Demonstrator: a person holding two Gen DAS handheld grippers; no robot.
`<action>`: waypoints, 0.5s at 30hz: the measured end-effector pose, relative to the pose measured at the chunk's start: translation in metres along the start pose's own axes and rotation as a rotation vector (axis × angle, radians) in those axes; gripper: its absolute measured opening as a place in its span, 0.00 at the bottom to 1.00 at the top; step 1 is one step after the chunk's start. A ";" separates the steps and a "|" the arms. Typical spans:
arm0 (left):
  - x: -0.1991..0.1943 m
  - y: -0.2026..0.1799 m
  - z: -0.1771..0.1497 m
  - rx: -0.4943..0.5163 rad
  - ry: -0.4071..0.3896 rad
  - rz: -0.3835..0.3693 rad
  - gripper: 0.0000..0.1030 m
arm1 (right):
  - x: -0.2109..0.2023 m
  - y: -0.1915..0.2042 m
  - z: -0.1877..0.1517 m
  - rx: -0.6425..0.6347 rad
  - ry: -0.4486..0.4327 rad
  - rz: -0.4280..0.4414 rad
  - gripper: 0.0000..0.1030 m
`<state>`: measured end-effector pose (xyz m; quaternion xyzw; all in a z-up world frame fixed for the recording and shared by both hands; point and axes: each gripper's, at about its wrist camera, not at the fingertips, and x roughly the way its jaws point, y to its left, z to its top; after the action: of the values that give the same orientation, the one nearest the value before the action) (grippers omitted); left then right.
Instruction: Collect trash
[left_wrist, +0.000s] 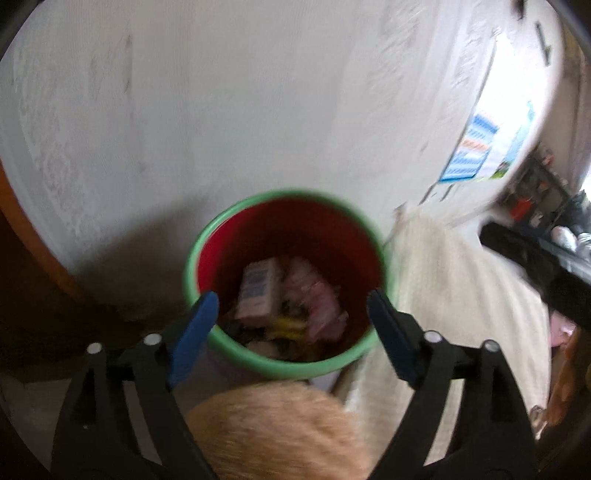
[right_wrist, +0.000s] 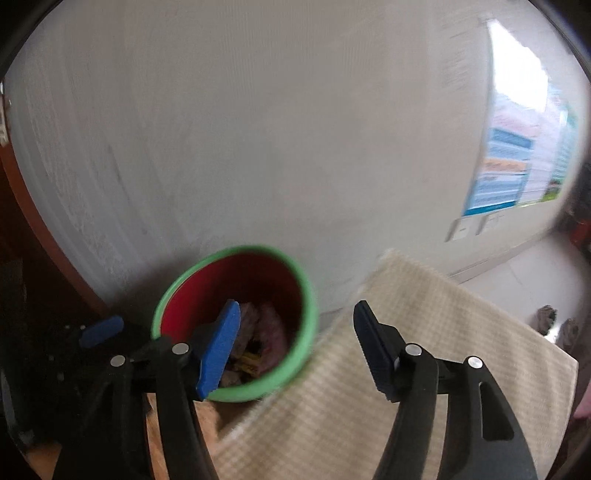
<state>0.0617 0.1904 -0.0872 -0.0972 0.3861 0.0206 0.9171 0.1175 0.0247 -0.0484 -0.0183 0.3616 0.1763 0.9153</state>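
Observation:
A red bin with a green rim (left_wrist: 284, 197) stands against a white wall. It holds trash: a small white and blue carton (left_wrist: 256, 291), a pink wrapper (left_wrist: 317, 299) and yellow scraps. My left gripper (left_wrist: 293, 306) is open and empty, right above the bin's mouth. The bin (right_wrist: 308, 295) also shows in the right wrist view, lower left. My right gripper (right_wrist: 295, 321) is open and empty, above the bin's right rim and a cream cloth. The left gripper's blue pad (right_wrist: 103, 330) shows at the far left there.
A cream woven cloth (right_wrist: 424, 332) lies right of the bin. A tan furry thing (left_wrist: 280, 428) lies just before the bin. A wooden frame (left_wrist: 33, 236) stands at left. A poster (right_wrist: 517, 162) hangs on the wall at right. A dark object (left_wrist: 535, 266) is at far right.

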 end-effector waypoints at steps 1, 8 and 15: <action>-0.006 -0.008 0.002 0.006 -0.022 -0.010 0.87 | -0.022 -0.013 -0.007 0.014 -0.048 -0.024 0.70; -0.066 -0.109 0.013 0.203 -0.298 -0.097 0.95 | -0.133 -0.064 -0.057 0.104 -0.312 -0.227 0.94; -0.108 -0.175 0.017 0.285 -0.405 -0.082 0.95 | -0.193 -0.097 -0.071 0.189 -0.442 -0.377 0.94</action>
<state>0.0180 0.0265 0.0299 0.0235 0.1893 -0.0519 0.9803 -0.0270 -0.1370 0.0197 0.0388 0.1587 -0.0314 0.9861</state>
